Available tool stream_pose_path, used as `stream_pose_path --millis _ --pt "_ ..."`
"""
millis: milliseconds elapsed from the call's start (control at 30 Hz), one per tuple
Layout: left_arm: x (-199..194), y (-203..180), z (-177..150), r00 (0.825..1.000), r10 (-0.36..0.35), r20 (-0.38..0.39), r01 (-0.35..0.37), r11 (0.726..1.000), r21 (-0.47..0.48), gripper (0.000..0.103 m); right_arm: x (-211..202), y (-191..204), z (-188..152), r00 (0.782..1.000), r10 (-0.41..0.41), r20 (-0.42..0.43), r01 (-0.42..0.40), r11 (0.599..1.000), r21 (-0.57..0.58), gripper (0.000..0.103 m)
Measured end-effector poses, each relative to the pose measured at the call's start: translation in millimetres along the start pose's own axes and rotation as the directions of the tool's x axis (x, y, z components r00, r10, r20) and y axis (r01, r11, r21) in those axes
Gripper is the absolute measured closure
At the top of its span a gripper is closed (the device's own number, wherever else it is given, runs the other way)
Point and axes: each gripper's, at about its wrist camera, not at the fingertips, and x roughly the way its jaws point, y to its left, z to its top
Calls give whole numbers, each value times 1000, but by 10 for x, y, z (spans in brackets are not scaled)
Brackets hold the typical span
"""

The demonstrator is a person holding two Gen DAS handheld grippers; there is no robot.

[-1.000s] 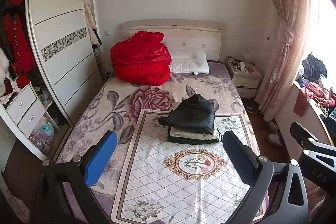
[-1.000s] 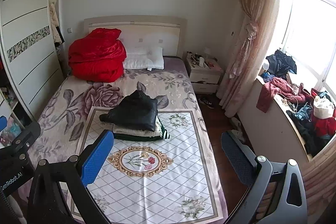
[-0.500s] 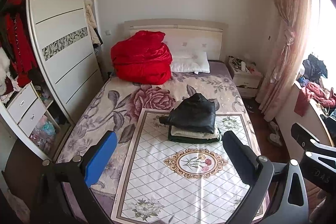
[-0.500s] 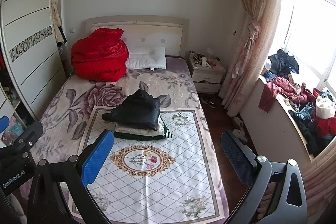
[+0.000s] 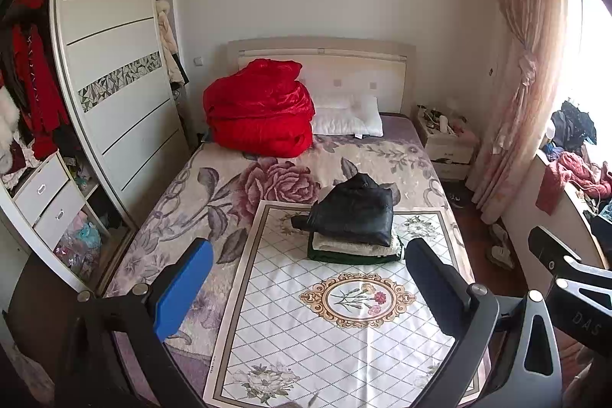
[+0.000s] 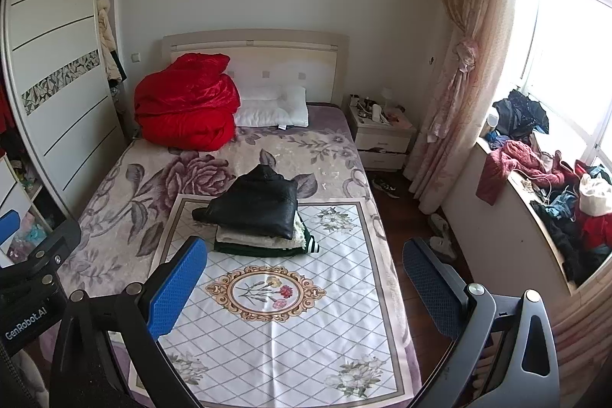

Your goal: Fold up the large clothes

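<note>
A folded black jacket (image 5: 354,213) lies on top of a small stack of folded clothes (image 5: 355,249) on the white diamond-pattern mat (image 5: 329,331) spread on the bed. The jacket (image 6: 256,203), the stack (image 6: 264,241) and the mat (image 6: 290,343) also show in the right wrist view. My left gripper (image 5: 306,289) is open and empty, held high above the foot of the bed. My right gripper (image 6: 302,287) is open and empty beside it, above the mat's right side. A heap of unfolded clothes (image 6: 543,174) lies on the window sill at the right.
A red quilt (image 5: 260,113) and white pillow (image 5: 348,119) sit at the bed's head. An open wardrobe (image 5: 46,140) stands left of the bed. A nightstand (image 6: 378,136) and tied curtain (image 6: 463,71) are to the right, with shoes (image 6: 440,236) on the floor.
Both views have drifted slightly, the right one shifting leftward across the room. The grippers stay open and the clothes have not moved.
</note>
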Motion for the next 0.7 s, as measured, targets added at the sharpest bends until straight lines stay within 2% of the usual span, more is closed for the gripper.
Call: stream_pose_path --millis 700 --pt "-10 23 77 1000 11 2 -11 1000 -2 0 -3 5 10 1000 6 7 -6 1000 4 0"
